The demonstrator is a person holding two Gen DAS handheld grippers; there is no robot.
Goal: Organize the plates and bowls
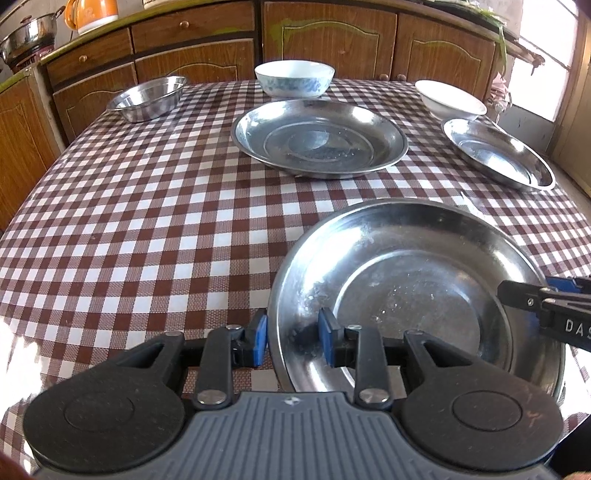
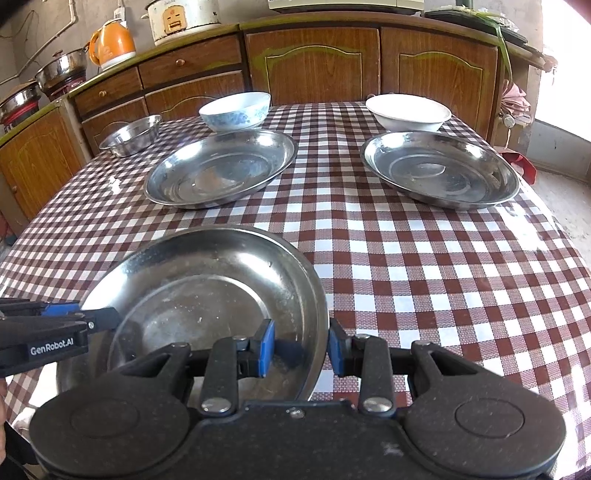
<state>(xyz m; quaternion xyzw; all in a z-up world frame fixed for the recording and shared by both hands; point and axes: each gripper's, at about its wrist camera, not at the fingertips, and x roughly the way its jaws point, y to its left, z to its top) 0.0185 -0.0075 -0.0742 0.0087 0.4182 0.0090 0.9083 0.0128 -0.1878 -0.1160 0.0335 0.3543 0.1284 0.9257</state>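
Surface: checked tablecloth (image 1: 147,221).
Near plate (image 1: 413,295): scuffed, shiny steel.
Left gripper (image 1: 295,338): jaws straddle the plate's left rim, pads not visibly pressing.
Right gripper (image 2: 301,347): likewise on right rim.

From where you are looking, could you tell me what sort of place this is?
Most likely a home kitchen. Wooden cabinets with drawers run along the wall, an orange kettle and a rice cooker stand on the counter, and steel plates and bowls sit on a checked tablecloth.

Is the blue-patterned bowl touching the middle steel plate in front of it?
Cannot tell. In both wrist views the blue-patterned bowl sits right behind the steel plate, whose far rim hides any gap.
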